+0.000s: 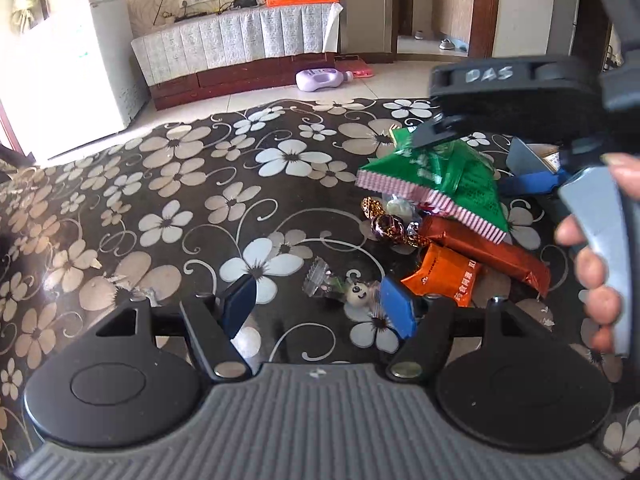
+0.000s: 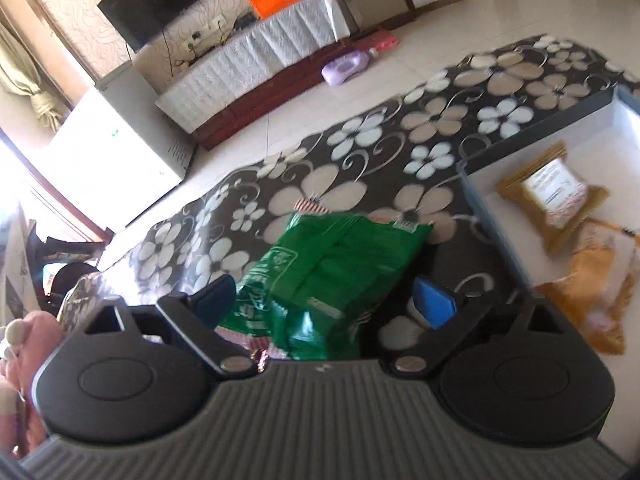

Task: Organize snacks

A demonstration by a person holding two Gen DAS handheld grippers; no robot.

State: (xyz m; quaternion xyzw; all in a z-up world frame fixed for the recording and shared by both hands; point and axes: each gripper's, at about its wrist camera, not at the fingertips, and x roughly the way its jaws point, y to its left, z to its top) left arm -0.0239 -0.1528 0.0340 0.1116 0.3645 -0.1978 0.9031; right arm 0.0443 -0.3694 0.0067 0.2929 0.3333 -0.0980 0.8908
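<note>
My right tool (image 2: 326, 304) holds the green packet (image 2: 332, 268) lifted above the tabletop (image 2: 360, 136), near the white box (image 2: 600, 128) on the right, which has two snacks in; my left tool (image 1: 318, 308) hangs wide and empty; orange packets (image 1: 444, 276) and candies (image 1: 390, 226) remain on the tabletop.

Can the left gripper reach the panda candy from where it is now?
Probably yes. The left gripper is open, and the panda candy lies on the table just ahead, near its right finger, with nothing over it. The right gripper works farther back on the green bag.
</note>
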